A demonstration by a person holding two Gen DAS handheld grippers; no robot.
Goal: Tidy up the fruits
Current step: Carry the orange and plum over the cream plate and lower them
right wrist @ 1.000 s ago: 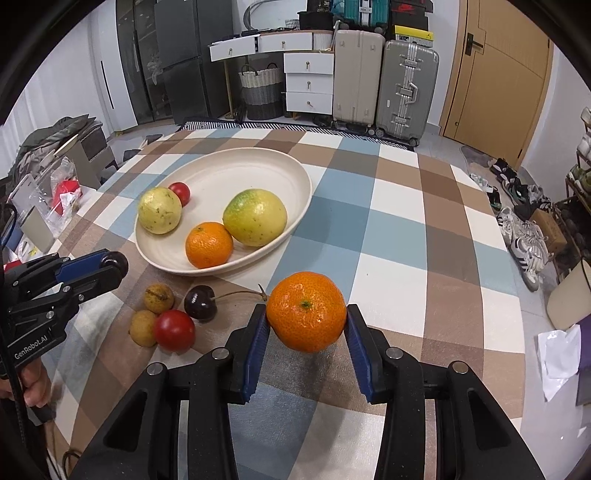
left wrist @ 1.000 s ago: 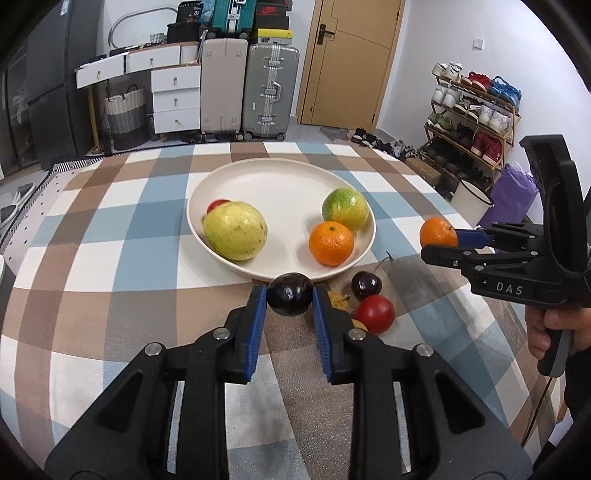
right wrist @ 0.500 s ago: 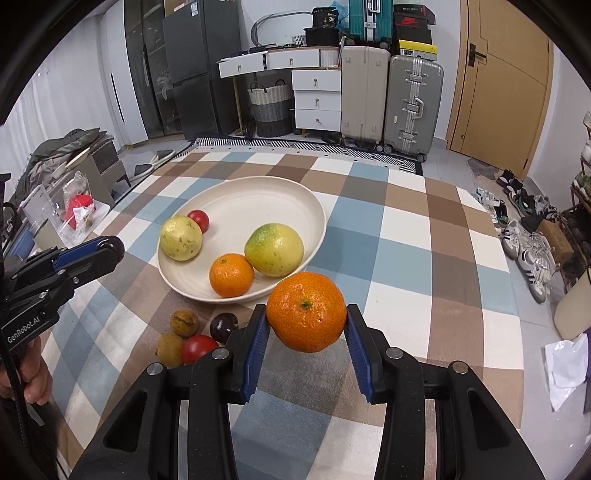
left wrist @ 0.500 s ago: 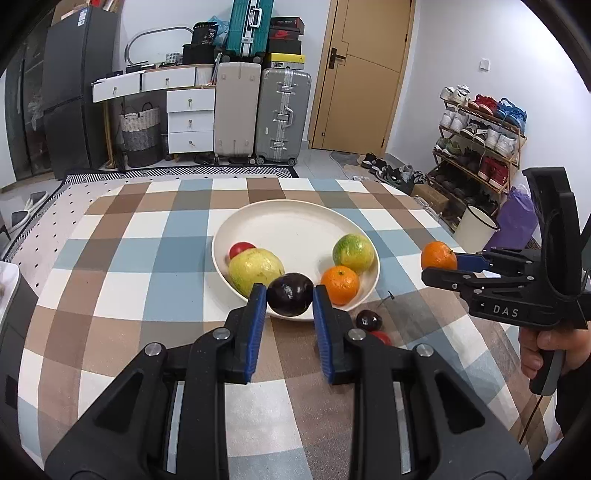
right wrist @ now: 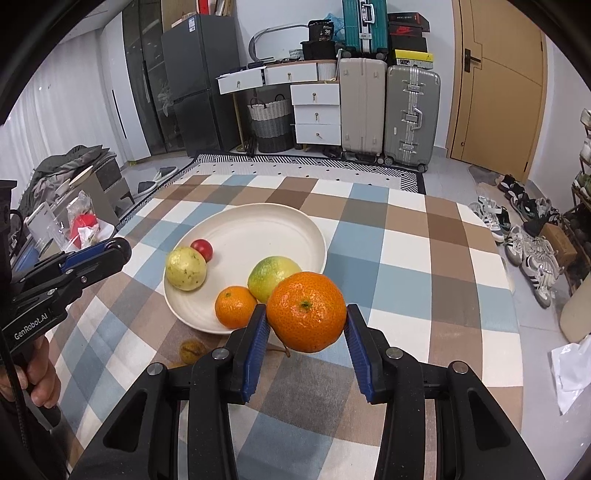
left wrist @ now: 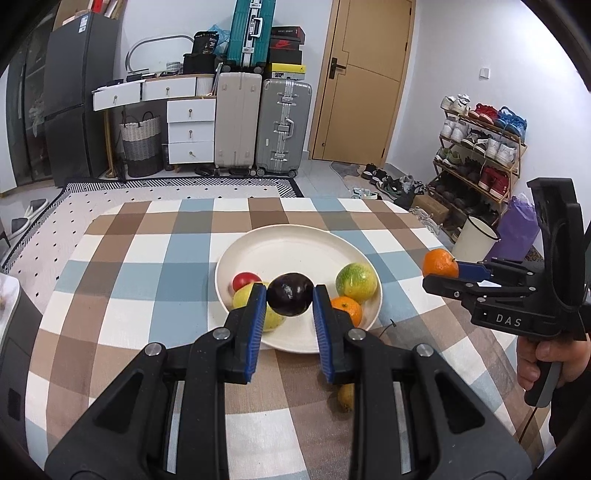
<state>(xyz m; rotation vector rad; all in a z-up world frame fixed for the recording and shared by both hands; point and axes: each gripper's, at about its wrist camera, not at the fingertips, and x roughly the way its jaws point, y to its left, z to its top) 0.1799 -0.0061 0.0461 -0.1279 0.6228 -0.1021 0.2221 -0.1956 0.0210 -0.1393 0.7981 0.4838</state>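
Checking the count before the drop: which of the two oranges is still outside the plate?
The larger orange, clamped in the right gripper above the tablecloth. The smaller orange already lies in the white plate, at its near rim beside the green-yellow fruit.

Background of my view, upper half. Against the far wall at centre stand a beige suitcase (left wrist: 238, 123) and, just beside it to the right, a silver suitcase (left wrist: 283, 127); a teal suitcase (left wrist: 246, 31) sits upright above them. Left of these I see a white drawer unit (left wrist: 191, 131), then a woven basket (left wrist: 141, 144), then a dark refrigerator (left wrist: 79, 96) at upper left. A tan door (left wrist: 364, 79) fills the upper right of centre. At right edge, a shoe rack (left wrist: 480, 147) holds many pairs; a purple bag (left wrist: 517, 230) and a white bucket (left wrist: 474, 240) stand below it.
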